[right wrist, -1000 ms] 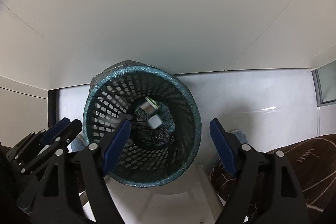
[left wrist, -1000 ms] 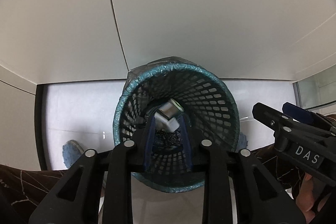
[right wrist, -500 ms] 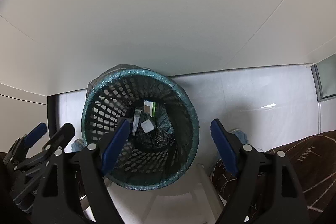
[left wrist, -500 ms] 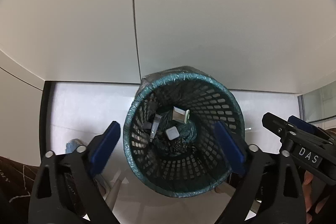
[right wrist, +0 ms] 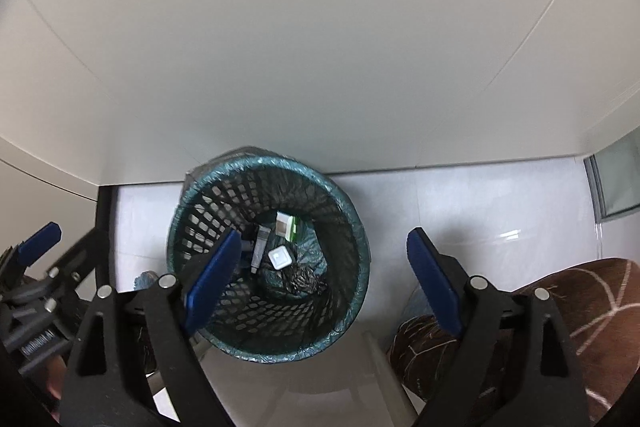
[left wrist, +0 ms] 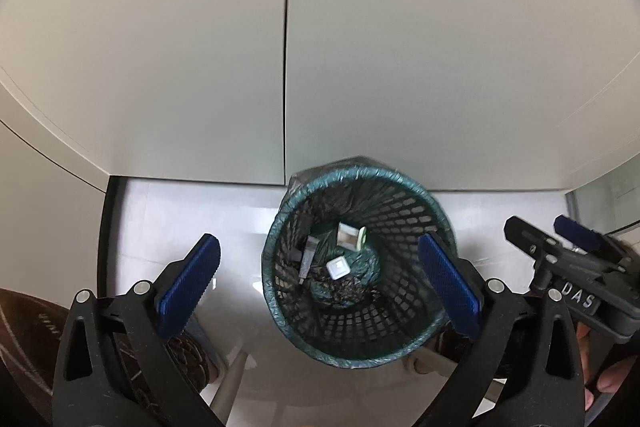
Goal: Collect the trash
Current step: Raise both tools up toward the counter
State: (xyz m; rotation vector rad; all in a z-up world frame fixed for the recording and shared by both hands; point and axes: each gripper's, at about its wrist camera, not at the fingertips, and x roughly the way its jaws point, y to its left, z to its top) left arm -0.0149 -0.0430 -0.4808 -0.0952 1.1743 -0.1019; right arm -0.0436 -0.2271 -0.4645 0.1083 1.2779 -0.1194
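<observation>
Three small scraps (left wrist: 338, 269) lie at the bottom of the lined mesh bin (left wrist: 356, 351) on the floor. Left claw (left wrist: 320, 289) and right claw (right wrist: 320, 283) hover above it, both empty and opening. Scraps look light and rigid; pinch them by their edges.

One wastebasket (left wrist: 404, 341), dark mesh, teal liner.

Inside, three loose pieces countable: one white-and-green carton (left wrist: 351, 235), one small white square piece (left wrist: 338, 267), one grey strip-shaped piece (left wrist: 307, 259). Plus one dark crumpled mass (left wrist: 340, 293) at bottom, piece count there unclear.

Two grippers in shot: left gripper (left wrist: 318, 281), right gripper (right wrist: 322, 277). Two blue pads each, four pads total.

Two patterned brown trouser legs, one at each lower edge. Two wall panels behind basket, one seam between.
</observation>
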